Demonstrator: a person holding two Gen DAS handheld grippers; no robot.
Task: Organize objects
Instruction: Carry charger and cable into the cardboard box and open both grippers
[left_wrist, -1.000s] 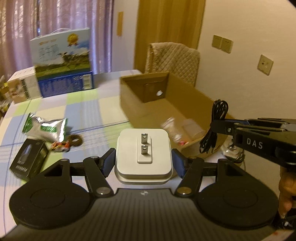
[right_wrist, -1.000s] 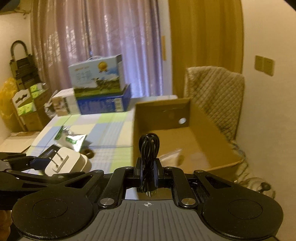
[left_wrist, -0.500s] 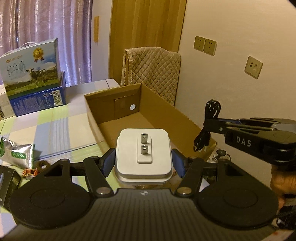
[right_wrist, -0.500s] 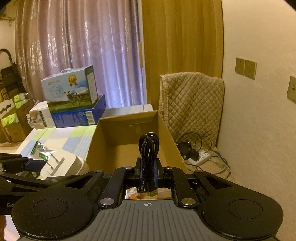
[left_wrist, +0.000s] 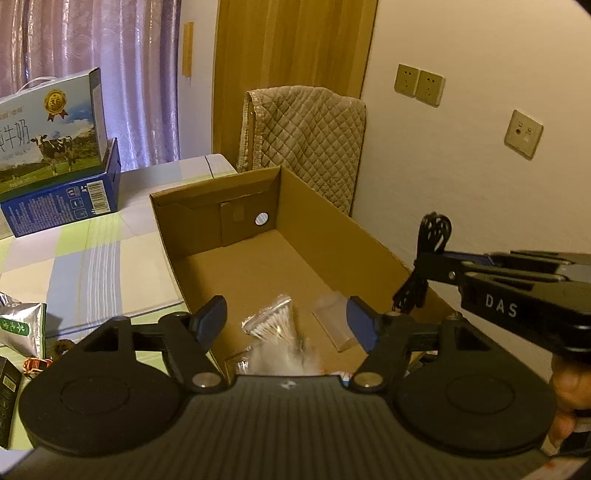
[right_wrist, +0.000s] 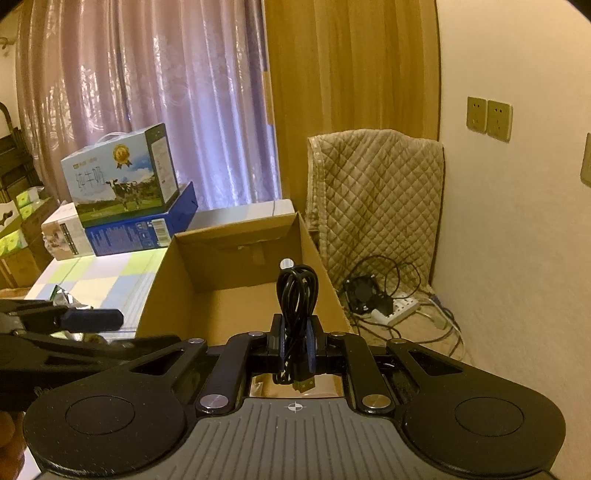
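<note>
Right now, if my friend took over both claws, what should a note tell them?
Left claw: open, holding nothing, over the near end of the box. A white blur just under it may be the charger dropping in; too blurred to be sure.
Right claw: shut on the black cable, above the box.
Already in the box: cotton swabs and a clear tube.
Left to do: drop the cable in, then fetch the snack bag and other small things from the table.

Dim, warm yellowish light fills both fisheye views, edges bend and darken at the corners, daylight glows through the curtain (right_wrist: 147, 110), and a white smear (left_wrist: 284, 356) blurs below the left gripper (left_wrist: 286, 323).
</note>
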